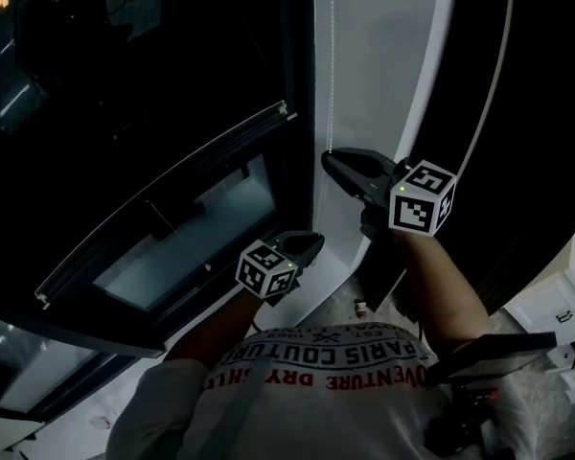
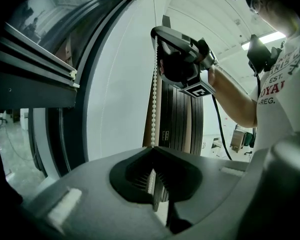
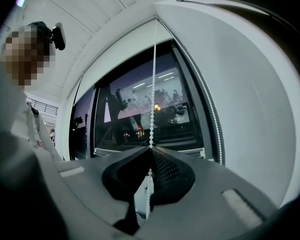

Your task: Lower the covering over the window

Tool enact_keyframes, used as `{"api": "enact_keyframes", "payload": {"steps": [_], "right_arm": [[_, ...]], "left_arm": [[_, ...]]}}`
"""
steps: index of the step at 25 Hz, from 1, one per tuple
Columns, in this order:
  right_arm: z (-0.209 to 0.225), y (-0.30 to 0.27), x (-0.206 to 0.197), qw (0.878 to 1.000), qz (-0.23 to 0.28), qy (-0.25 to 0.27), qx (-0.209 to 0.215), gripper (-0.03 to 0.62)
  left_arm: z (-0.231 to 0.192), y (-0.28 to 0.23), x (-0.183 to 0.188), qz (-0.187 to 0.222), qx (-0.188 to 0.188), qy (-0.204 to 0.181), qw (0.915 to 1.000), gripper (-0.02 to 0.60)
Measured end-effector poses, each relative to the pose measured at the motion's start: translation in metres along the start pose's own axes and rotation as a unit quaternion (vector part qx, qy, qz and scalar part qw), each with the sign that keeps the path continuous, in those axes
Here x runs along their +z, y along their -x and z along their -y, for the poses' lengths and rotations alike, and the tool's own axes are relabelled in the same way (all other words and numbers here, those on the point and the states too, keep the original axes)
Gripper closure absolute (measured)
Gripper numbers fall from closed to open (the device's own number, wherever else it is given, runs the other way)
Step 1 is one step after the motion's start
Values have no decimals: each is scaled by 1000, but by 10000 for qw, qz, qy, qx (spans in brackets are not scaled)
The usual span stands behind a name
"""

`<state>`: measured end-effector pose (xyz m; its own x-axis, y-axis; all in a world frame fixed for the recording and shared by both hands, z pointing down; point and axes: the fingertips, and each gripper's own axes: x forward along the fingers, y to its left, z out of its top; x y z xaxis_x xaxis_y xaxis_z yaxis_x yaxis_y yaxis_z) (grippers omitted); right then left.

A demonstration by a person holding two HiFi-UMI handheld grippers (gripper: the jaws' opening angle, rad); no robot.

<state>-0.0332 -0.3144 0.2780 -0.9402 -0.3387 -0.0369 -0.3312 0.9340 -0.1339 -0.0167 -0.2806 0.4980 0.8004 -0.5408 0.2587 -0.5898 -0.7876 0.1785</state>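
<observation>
A white bead chain hangs down the white wall strip beside the dark window. My right gripper is the higher one, and its jaws are shut on the bead chain, which runs up to the top of the window frame. Lower down, my left gripper is shut on the same bead chain. In the left gripper view the right gripper shows above, clamped on the chain. No window covering is seen over the glass.
An open, tilted window sash juts out at the left. A second run of bead chain hangs along the frame. A dark slatted panel stands to the right, and a white cabinet sits at the far right.
</observation>
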Motion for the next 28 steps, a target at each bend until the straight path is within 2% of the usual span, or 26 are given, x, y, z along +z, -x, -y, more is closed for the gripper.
{"api": "enact_keyframes", "payload": {"steps": [5,8,12,18,28], "right_arm": [[-4,-1,-16,9999,-146,85,4,586],[-5,1,-27,9999,-105,-57,-12,586],[-4,2,-55,9991,-401,82,-91,586],[-2,7,-98,9981,-556,-225,-139,586],[-6,13,-163,9937,-817,-762,-124,586]], "left_arm": [[-4,1,-16,-143,17,-66,9999,575],[-5,3,-28,-77,33,33,10000,575],[-2,2,-54,-376,76,-49,9993,575],[3,2,-94,-507,-64,385,9980,575],[10,5,-152,-1180,-14,630,9910,575]]}}
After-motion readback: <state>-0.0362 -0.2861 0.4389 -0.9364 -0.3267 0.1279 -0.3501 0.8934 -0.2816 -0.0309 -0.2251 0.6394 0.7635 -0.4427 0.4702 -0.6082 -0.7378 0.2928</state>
